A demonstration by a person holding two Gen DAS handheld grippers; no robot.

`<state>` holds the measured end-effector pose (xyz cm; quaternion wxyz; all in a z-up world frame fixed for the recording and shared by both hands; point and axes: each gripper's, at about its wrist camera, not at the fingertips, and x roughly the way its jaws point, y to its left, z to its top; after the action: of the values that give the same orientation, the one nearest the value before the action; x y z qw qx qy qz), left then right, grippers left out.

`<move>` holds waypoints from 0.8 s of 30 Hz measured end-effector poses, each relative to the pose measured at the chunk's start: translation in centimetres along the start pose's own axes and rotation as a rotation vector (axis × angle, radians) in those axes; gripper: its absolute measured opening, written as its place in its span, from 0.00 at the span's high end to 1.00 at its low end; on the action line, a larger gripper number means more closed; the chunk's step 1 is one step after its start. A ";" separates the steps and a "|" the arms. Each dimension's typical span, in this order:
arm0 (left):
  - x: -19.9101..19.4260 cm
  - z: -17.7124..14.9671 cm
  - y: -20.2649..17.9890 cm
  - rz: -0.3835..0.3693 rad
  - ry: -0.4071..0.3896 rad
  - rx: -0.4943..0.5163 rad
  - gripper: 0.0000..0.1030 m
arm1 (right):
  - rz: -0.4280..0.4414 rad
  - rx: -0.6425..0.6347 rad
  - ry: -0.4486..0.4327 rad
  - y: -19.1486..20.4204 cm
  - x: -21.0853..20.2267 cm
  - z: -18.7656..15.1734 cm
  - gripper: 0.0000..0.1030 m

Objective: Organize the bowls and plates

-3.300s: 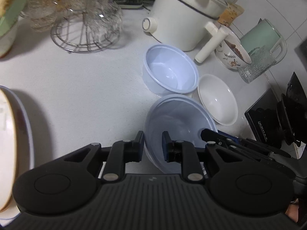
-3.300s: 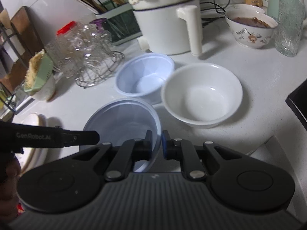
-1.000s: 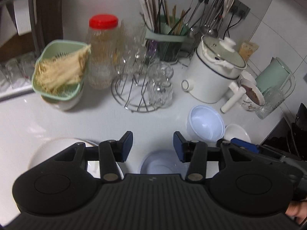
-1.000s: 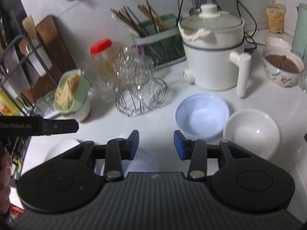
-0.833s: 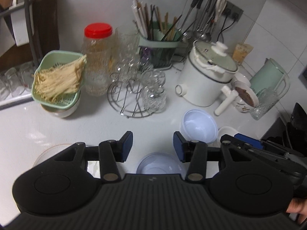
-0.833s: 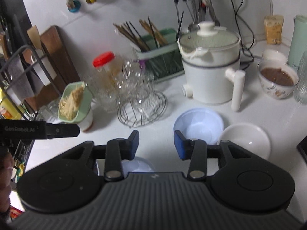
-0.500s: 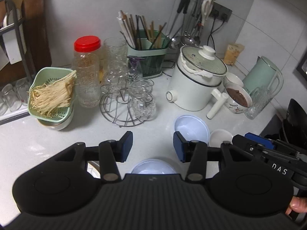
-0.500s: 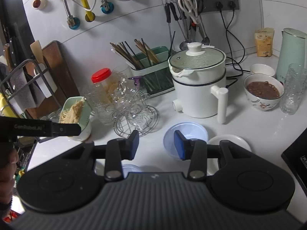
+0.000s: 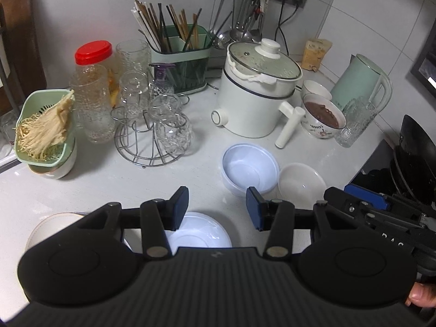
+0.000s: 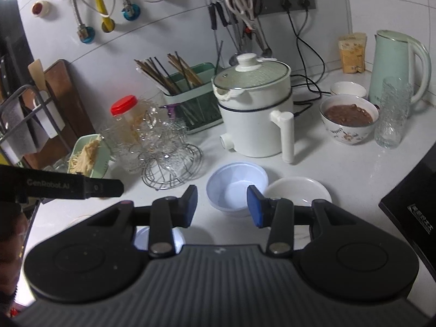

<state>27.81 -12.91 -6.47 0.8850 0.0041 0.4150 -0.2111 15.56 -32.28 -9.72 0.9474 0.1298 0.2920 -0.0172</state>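
Note:
A clear plastic bowl (image 9: pixel 249 166) stands upright on the white counter (image 9: pixel 90 179), with a white bowl (image 9: pixel 301 181) touching its right side; both also show in the right wrist view, the plastic bowl (image 10: pixel 235 184) and the white bowl (image 10: pixel 298 190). A second clear plastic bowl (image 9: pixel 200 234) lies upside down just under my left gripper (image 9: pixel 217 208), which is open and empty above it. A white plate stack (image 9: pixel 51 223) sits at the lower left. My right gripper (image 10: pixel 220 204) is open and empty, high above the counter.
A white electric pot (image 9: pixel 256 103) with a side handle stands behind the bowls. A wire rack of glasses (image 9: pixel 152 130), a red-lidded jar (image 9: pixel 94 92), a chopstick holder (image 9: pixel 179 54), a green strainer (image 9: pixel 43 130), a patterned bowl of brown food (image 9: pixel 323 117), a kettle (image 9: pixel 359 81) and a black stove (image 9: pixel 408 163) crowd the counter.
Both grippers let go of the clear plastic bowl, which now lies upside down on the counter. Both have opened and risen back away from it, widening the view.

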 end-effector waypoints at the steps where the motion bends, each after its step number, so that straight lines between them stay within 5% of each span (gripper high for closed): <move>1: 0.2 0.0 -0.2 -0.001 0.005 0.005 0.49 | -0.004 0.003 0.004 -0.2 0.0 -0.1 0.58; 11: 1.1 -0.2 -1.3 0.099 -0.008 0.062 0.49 | 0.008 0.025 0.023 -1.6 -0.2 -0.3 0.58; 20: 3.0 1.4 0.2 0.094 0.021 0.005 0.46 | -0.018 0.005 0.029 -1.4 1.1 0.3 0.57; 24: 3.5 1.6 0.5 0.111 0.026 0.016 0.28 | -0.031 0.002 0.022 -1.0 1.7 0.6 0.27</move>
<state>31.18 -13.99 -8.03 0.8899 0.0368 0.4238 -0.1648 17.19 -33.29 -10.44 0.9436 0.1261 0.3045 -0.0309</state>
